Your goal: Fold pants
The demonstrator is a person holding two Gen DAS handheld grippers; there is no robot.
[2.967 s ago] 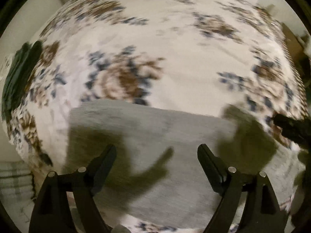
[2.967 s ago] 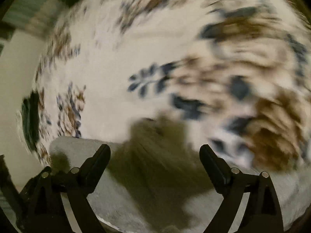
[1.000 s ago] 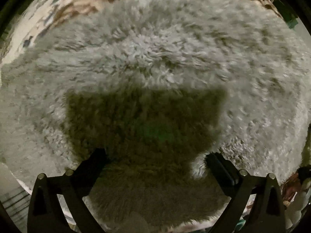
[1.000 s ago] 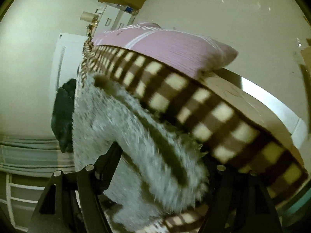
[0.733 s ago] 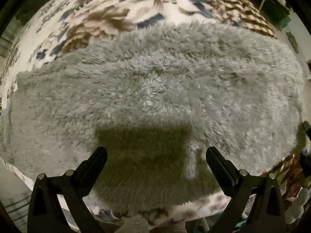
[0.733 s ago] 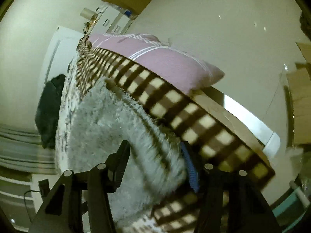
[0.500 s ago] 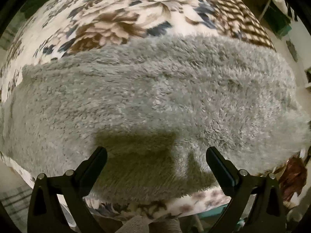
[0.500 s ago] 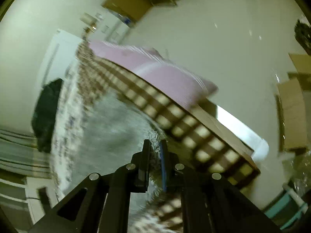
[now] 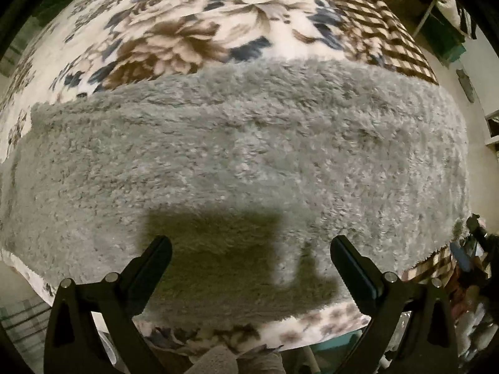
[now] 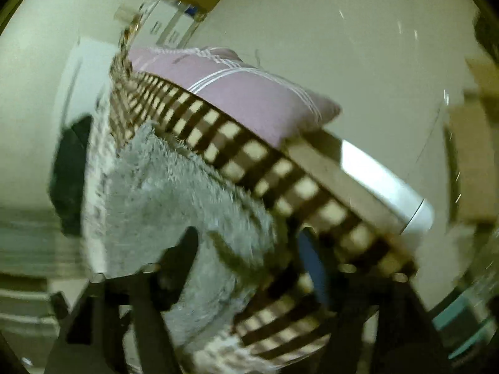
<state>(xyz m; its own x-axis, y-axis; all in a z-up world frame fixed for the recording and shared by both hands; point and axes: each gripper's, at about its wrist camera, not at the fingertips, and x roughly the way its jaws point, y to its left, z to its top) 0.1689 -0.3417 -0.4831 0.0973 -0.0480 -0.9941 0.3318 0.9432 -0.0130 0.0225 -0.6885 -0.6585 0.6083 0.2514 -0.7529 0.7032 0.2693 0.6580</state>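
Observation:
Fluffy grey pants (image 9: 249, 168) lie flat across a bed with a floral blanket (image 9: 187, 40). My left gripper (image 9: 249, 258) hovers open above their near edge, empty, its shadow on the fleece. In the blurred right wrist view the pants (image 10: 174, 199) run along the bed's edge, and my right gripper (image 10: 249, 255) is open with the pants' end corner lying between its fingers. The right gripper's tip also shows at the right edge of the left wrist view (image 9: 474, 233).
A brown-and-cream checked blanket (image 10: 249, 155) covers the bed's end under a pink pillow (image 10: 249, 93). A dark green garment (image 10: 68, 180) lies at the far side. The bed's near edge (image 9: 249, 333) drops to cluttered floor.
My right gripper closed half a second ago and is now open again, still at the pants' end. My left gripper has risen off the pants, staying open.

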